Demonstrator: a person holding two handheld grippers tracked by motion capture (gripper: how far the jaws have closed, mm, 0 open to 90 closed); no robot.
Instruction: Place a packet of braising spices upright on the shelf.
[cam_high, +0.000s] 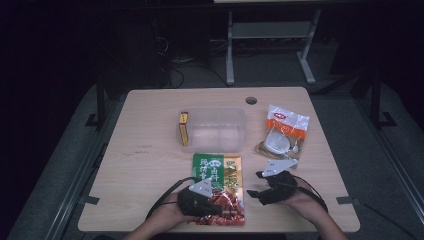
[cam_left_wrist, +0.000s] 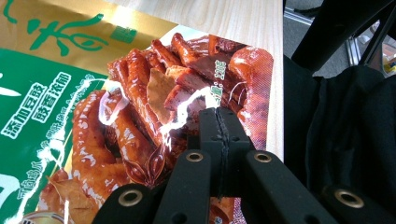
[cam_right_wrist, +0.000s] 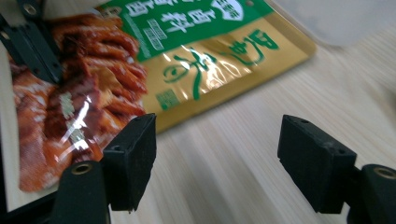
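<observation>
A person sits at a light wooden bench (cam_high: 150, 150), holding a pair of black tongs in each hand. Lying flat near the front edge is a glossy snack packet (cam_high: 218, 187), green and gold at its far end, printed with red braised chicken feet at the near end.

The left tongs (cam_high: 216, 199) rest over the packet's near, red end. In the left gripper view their jaws are pressed together with no gap, tips on the shiny film (cam_left_wrist: 140, 116). Whether a fold of film is pinched between them cannot be told.

The right tongs (cam_high: 253, 193) hover just beside the packet's right edge, over bare wood. In the right gripper view they (cam_right_wrist: 217, 163) stand wide apart with nothing between them, and the packet (cam_right_wrist: 196, 60) lies to one side of them.

Behind the packet sits a clear plastic tub (cam_high: 214, 129) with a yellow box (cam_high: 184, 128) standing inside at its left end. To the right lies a white and orange bag (cam_high: 282, 135).

Likely risks: the film is slick and lies flat, so closed tips may skid off without catching it. If only a corner is held, the packet could sag, swing or slip free when lifted. The near end is close to the bench edge, so a push could slide it off.
</observation>
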